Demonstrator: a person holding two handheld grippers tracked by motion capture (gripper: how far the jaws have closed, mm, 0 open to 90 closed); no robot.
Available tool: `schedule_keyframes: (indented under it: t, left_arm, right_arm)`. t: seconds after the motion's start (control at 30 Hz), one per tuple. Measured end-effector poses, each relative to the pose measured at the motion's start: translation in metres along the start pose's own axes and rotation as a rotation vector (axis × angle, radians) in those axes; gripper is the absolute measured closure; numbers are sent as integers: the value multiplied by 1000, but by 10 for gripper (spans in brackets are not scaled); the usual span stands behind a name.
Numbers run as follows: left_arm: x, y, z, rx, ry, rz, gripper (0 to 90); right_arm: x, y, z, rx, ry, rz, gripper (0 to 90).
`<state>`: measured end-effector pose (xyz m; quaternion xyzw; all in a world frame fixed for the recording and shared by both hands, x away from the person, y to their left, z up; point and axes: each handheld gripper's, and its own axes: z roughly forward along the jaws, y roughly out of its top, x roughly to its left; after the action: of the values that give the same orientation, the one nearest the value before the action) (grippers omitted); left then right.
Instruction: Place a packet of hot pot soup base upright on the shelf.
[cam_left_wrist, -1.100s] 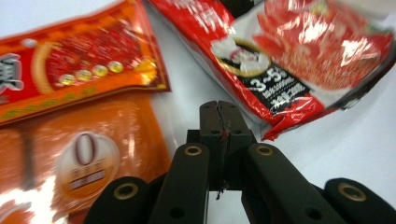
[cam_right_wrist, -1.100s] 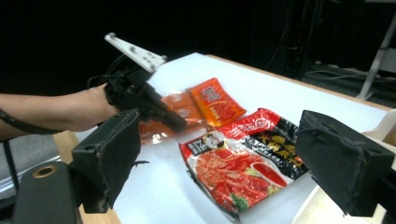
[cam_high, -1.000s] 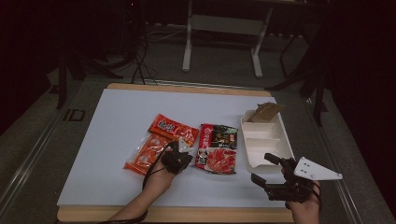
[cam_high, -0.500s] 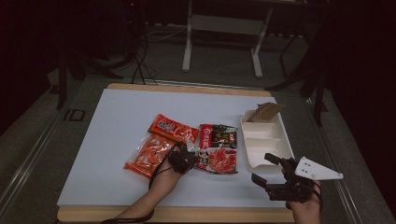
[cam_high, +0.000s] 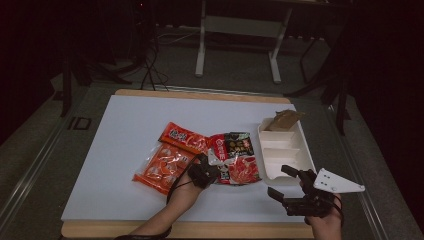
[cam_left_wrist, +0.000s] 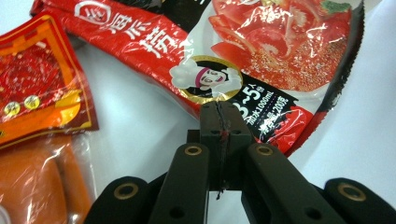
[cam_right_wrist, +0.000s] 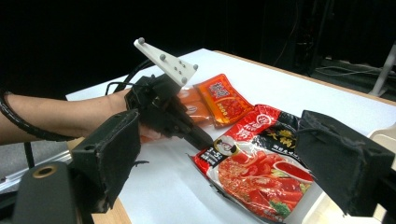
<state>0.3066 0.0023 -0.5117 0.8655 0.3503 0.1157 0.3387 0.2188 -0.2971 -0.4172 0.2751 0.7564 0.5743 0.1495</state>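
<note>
The left tongs (cam_left_wrist: 219, 112) are pressed together on the near edge of the tomato soup-base packet (cam_high: 235, 160), which lies on the white worktop (cam_high: 120, 135) with its far side touching the white divided tray (cam_high: 287, 150). Left of the packet lie a red sauce pouch (cam_high: 181, 137) and an orange snack bag (cam_high: 162, 167). The right tongs (cam_high: 285, 182) hover with jaws apart, just in front of the tray.
</note>
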Motion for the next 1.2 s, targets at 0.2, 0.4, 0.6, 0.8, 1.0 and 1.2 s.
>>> schedule_keyframes:
  t: [0.2, 0.4, 0.6, 0.8, 1.0, 1.2]
  left_arm:
    - [13, 5, -2, -23, -3, -46, 900]
    - [34, 14, -3, -54, 11, -125, 781]
    - [46, 28, -1, -78, 52, -104, 648]
    - [61, 37, 8, -92, 59, -125, 581]
    - [66, 38, 20, -78, 57, -218, 582]
    - [69, 37, 33, -50, 26, -295, 581]
  right_arm:
    - [1, -1, 1, 8, 1, -5, 140]
    - [0, -2, 1, 8, -1, -3, 140]
    - [1, -4, 3, 17, 9, -8, 140]
    - [3, -6, 5, 31, 18, -10, 140]
    - [3, -6, 6, 39, 21, -15, 140]
    - [4, -7, 7, 43, 21, -23, 140]
